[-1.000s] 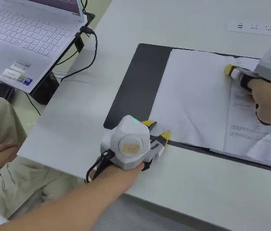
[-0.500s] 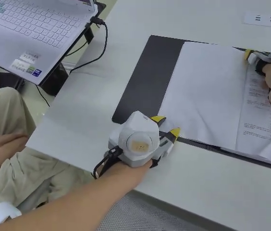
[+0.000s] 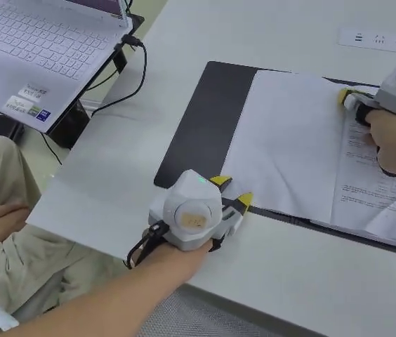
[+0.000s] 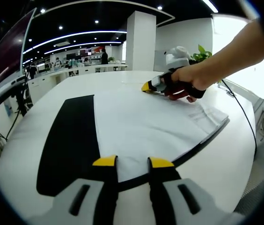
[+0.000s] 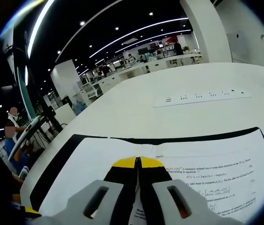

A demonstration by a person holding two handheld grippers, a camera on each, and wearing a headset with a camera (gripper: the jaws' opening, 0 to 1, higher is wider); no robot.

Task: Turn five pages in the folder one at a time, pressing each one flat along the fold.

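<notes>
- Squarely on the white bench [image 3: 184,35] lies the open black folder [image 3: 205,126], its left inside cover bare and dark.
- A blank page [image 3: 289,140] lies turned over onto the left half and covers all but a strip of that cover; a faint crease runs across it.
- A printed page [image 3: 370,189] with lines of text lies on the right half, and the two meet at the fold.
- The right gripper [image 3: 344,98] has its yellow-tipped jaws closed together with nothing between them. The tips sit at the fold near the folder's far edge, and a hand [image 3: 394,144] is wrapped around its grey body.
- The left gripper [image 3: 232,191] sits at the near edge of the folder by the blank page's lower corner. Its jaws stand a little apart and grip nothing, and the page's edge lies just ahead of them in the left gripper view.
- A white power strip [image 3: 380,38] lies beyond the folder on the bench.
- An open laptop [image 3: 36,49] stands off the bench's left corner, with a black cable [image 3: 140,70] plugged into its side.
</notes>
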